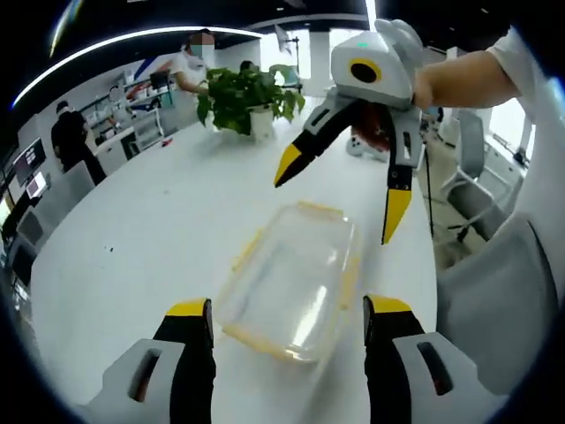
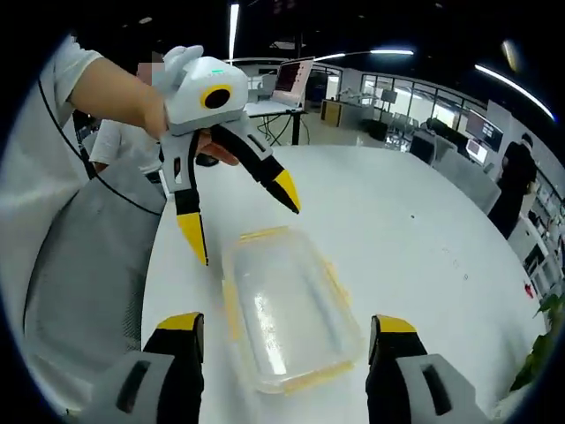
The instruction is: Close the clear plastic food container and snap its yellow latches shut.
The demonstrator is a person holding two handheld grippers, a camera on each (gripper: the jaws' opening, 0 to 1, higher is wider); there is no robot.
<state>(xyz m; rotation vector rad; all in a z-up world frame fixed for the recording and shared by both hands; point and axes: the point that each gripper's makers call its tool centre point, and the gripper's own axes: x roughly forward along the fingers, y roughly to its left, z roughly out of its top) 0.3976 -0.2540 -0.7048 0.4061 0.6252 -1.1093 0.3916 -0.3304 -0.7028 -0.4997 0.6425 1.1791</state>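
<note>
A clear plastic food container (image 1: 290, 280) (image 2: 287, 306) with its lid on and yellow latches along the edges lies on the white table (image 1: 150, 230) (image 2: 415, 230). My left gripper (image 1: 288, 311) is open, its jaws standing to either side of the container's near end; it also hangs open over the container's far end in the right gripper view (image 2: 244, 225). My right gripper (image 2: 284, 325) is open, straddling the opposite end, and appears from the far side in the left gripper view (image 1: 340, 203), hovering above the container. Neither touches it.
A potted green plant (image 1: 249, 99) stands at the far part of the table. People stand by shelves at the back left (image 1: 69, 132). Desks and monitors (image 2: 291, 79) fill the room beyond. The person's torso and sleeve (image 2: 62, 230) are close at the table's edge.
</note>
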